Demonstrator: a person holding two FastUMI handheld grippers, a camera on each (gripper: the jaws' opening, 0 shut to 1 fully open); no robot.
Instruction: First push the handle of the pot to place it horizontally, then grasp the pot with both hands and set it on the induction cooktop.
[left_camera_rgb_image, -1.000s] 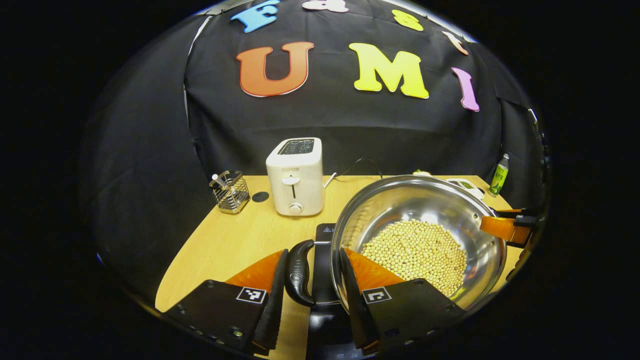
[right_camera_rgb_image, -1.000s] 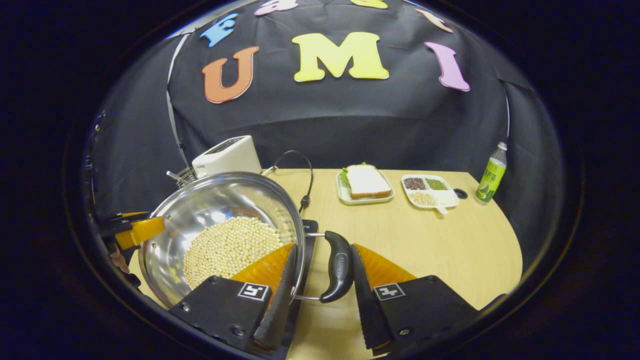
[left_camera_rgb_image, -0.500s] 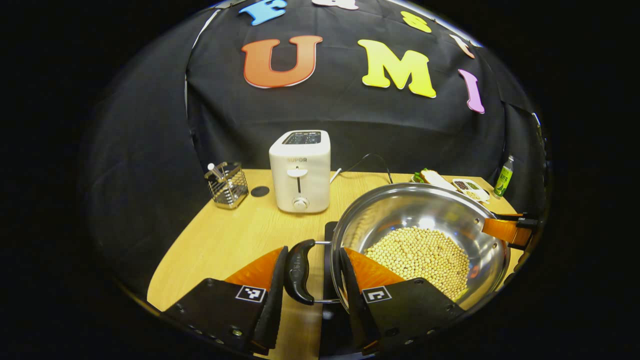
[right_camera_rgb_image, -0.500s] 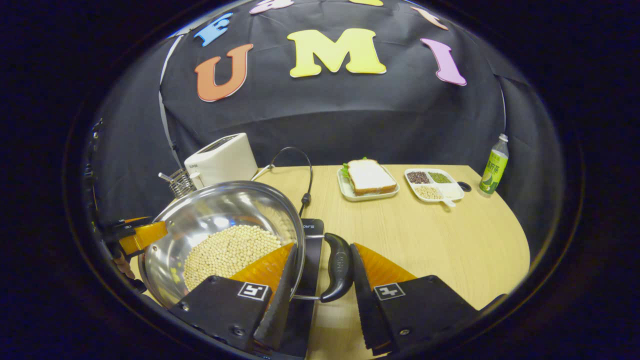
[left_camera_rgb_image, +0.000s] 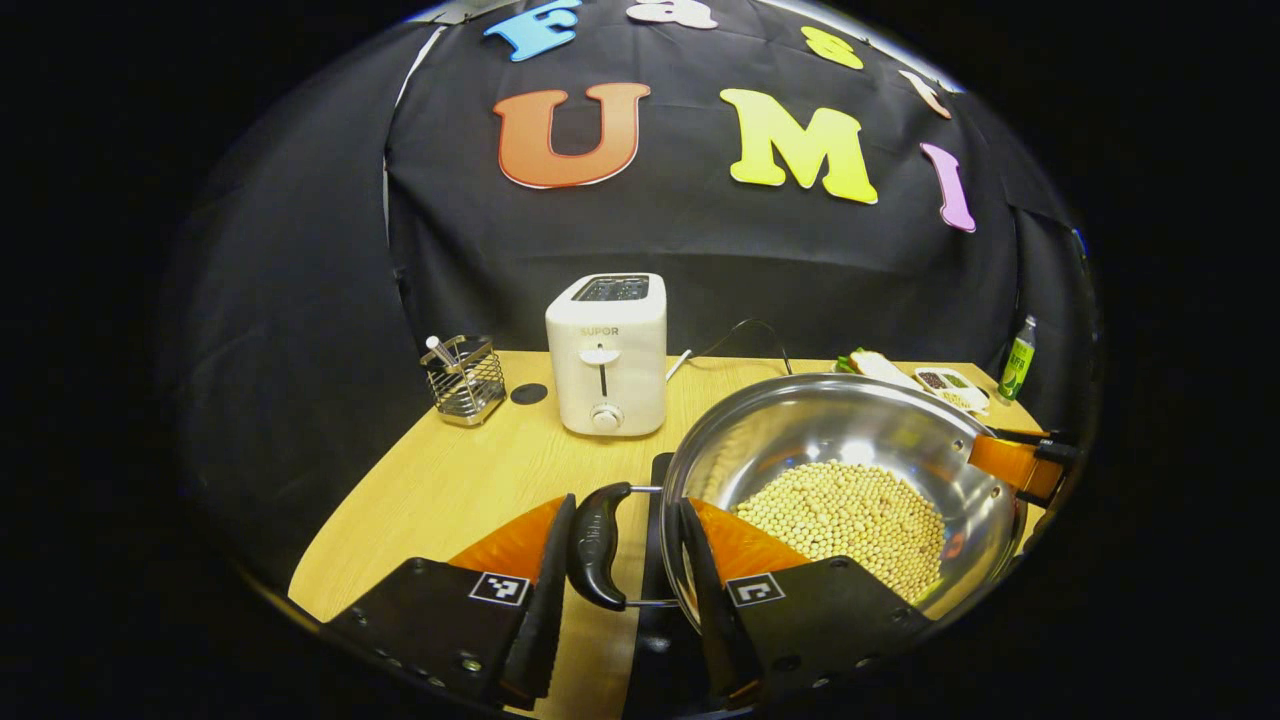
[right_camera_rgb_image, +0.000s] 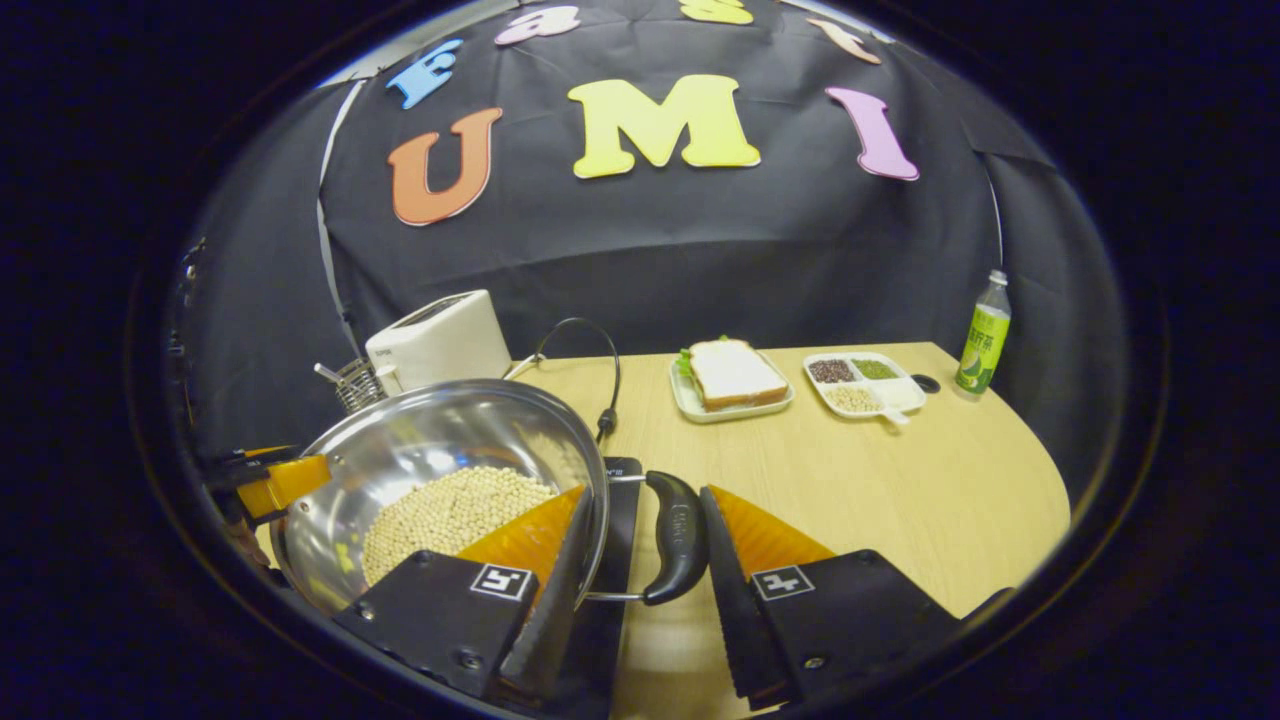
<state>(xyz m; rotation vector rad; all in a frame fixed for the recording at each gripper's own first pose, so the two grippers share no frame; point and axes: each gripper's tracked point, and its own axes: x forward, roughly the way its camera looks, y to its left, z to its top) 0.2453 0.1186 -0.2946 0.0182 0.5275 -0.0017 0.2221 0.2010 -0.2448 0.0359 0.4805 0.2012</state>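
Note:
A steel pot (left_camera_rgb_image: 850, 430) holding pale soybeans (left_camera_rgb_image: 850, 515) hangs between both grippers over the black induction cooktop (left_camera_rgb_image: 660, 480). Whether it rests on the cooktop I cannot tell. My left gripper (left_camera_rgb_image: 627, 510) is shut on the pot's black left handle (left_camera_rgb_image: 596, 545), one finger outside the handle and the other along the rim. In the right gripper view my right gripper (right_camera_rgb_image: 646, 500) is shut the same way on the right handle (right_camera_rgb_image: 680, 535) of the pot (right_camera_rgb_image: 430, 440), with the cooktop (right_camera_rgb_image: 622, 510) showing below. Each gripper shows at the far rim in the other's view: the right gripper (left_camera_rgb_image: 1020, 465) and the left gripper (right_camera_rgb_image: 280, 480).
A white toaster (left_camera_rgb_image: 607, 350) and a wire utensil rack (left_camera_rgb_image: 462, 378) stand at the table's back left. A sandwich plate (right_camera_rgb_image: 733, 378), a divided dish (right_camera_rgb_image: 865, 380) and a green bottle (right_camera_rgb_image: 983, 335) sit at the back right. A black cable (right_camera_rgb_image: 600, 380) loops behind the pot on the wooden table (right_camera_rgb_image: 900, 480).
Both grippers keep their hold on the handles and have shifted a little with the pot; the toaster and dishes sit slightly differently in both views.

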